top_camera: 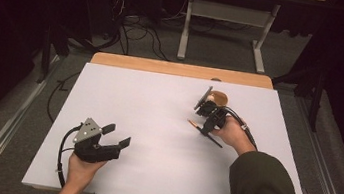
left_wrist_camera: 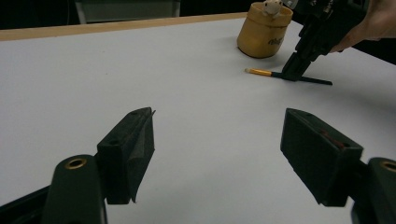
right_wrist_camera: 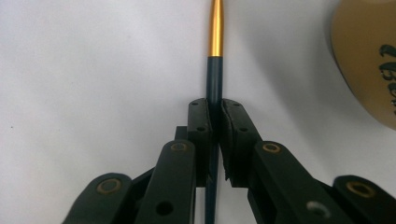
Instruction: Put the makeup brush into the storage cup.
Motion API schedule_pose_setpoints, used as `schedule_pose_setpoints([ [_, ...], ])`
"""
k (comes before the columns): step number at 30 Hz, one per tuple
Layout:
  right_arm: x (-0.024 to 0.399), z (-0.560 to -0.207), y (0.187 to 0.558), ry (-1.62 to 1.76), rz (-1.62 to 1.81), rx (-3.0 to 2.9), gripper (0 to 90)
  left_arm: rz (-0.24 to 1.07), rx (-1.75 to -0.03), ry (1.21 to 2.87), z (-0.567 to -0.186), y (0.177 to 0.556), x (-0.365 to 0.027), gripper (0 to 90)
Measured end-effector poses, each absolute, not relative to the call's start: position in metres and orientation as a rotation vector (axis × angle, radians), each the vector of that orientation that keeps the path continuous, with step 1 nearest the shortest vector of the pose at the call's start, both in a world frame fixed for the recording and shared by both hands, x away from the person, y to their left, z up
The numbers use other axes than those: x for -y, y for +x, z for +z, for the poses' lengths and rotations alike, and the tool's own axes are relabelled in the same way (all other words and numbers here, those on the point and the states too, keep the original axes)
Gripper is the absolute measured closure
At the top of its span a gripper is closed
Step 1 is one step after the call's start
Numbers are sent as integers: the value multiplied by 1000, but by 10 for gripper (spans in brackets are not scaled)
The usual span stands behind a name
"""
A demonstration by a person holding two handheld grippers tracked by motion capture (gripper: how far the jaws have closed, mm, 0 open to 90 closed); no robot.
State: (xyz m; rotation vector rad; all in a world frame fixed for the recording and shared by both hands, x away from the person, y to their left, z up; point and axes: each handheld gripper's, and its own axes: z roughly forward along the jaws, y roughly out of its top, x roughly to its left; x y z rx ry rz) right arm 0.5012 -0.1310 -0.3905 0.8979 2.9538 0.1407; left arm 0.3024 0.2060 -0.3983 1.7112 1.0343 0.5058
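Right gripper [right_wrist_camera: 215, 116] jaws clamping pen [right_wrist_camera: 215, 46]

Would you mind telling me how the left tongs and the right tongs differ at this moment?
The left tongs stand wide open and hold nothing; the right tongs are shut on a thin brush. The left tongs are near the table's front edge; the right tongs are beside the yellow cup. Both are black and hand-held.

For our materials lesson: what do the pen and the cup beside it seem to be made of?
Pen: dark matte barrel, perhaps plastic or painted; its gold end gleams like metal. Cup: dull yellow-brown, possibly ceramic or plastic; no shine settles it.
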Motion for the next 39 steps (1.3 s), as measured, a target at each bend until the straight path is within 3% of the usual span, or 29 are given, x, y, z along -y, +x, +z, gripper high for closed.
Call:
schedule_pose_setpoints([
  [39,135,-382,497,958,181,-2937,852,510,-1035,1720,-399,302,-205,268],
])
